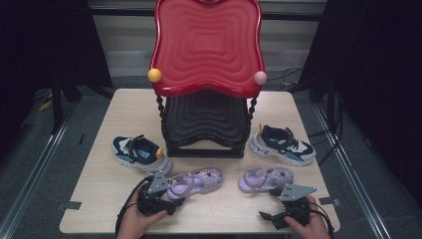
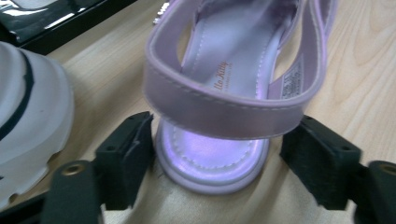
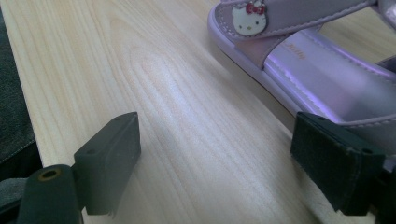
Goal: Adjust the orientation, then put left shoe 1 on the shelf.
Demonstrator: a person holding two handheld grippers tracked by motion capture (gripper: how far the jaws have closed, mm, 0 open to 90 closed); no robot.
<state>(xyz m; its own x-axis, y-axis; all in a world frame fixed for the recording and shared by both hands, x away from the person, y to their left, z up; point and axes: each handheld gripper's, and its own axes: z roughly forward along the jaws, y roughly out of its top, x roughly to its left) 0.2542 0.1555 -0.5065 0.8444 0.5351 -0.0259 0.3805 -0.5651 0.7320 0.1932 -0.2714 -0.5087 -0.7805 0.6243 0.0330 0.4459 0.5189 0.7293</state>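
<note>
Two lilac sandals, two blue-and-white sneakers (image 1: 141, 153), one red-and-black shelf (image 1: 206, 74) on the wooden table (image 1: 99, 184). My left gripper (image 1: 171, 201) brackets the heel of the left sandal (image 1: 195, 182) at the near table edge, jaws apart, not yet pressing. It lies lengthwise, toe pointing right; smooth, glossy, stitched straps. My right gripper (image 1: 266, 217) stands open, empty, beside the right sandal (image 1: 264, 178).

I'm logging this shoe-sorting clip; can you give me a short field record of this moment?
surface: wooden table
rack: red-topped shoe rack, shelves empty
sneakers: left sneaker, right sneaker, flanking the rack
left gripper: jaws astride heel of left purple sandal, right pad apart
right gripper: open beside right purple sandal
</note>
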